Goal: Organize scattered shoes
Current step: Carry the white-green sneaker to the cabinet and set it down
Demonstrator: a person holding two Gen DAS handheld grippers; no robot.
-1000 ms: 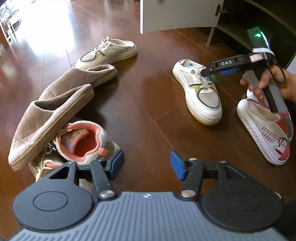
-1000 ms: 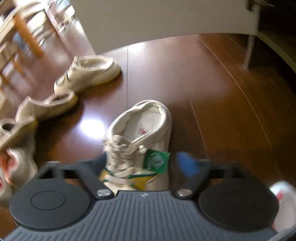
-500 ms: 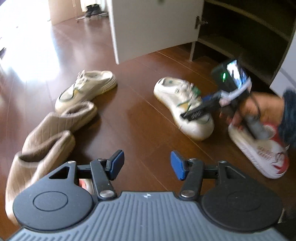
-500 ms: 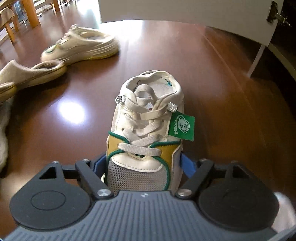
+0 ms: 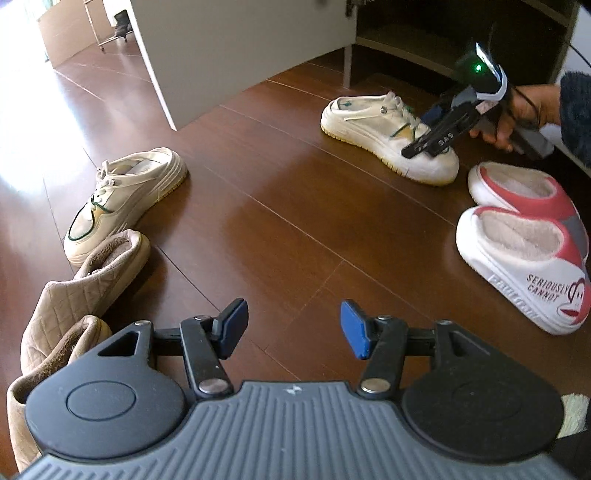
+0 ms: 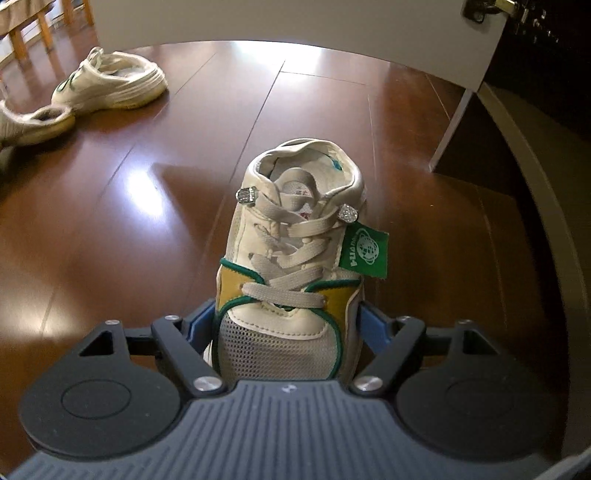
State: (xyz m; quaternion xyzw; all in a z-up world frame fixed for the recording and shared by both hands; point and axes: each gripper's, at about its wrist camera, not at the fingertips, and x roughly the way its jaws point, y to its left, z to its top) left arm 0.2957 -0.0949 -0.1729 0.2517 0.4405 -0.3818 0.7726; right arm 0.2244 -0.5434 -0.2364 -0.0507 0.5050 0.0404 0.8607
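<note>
Between the right tongs (image 6: 286, 325), a cream sneaker (image 6: 295, 258) on the wood floor (image 6: 110, 240)

Right tongs have just been closing on the sneaker's toe end, blue pads against both sides of the mesh forefoot, heel pointing away from them; it sits by the open cabinet (image 5: 461, 33); left tongs (image 5: 290, 326) hang released over bare floor, nothing between the pads; its mate (image 5: 125, 201) lies ahead and to their left beside tan quilted slippers (image 5: 74, 295); red-and-white slippers (image 5: 524, 254) sit to their right; the sneaker looks light, its upper soft and likely to give, its thick sole stiffer; a hold low on the sidewalls near the sole should slip less than one on mesh or laces.
</note>
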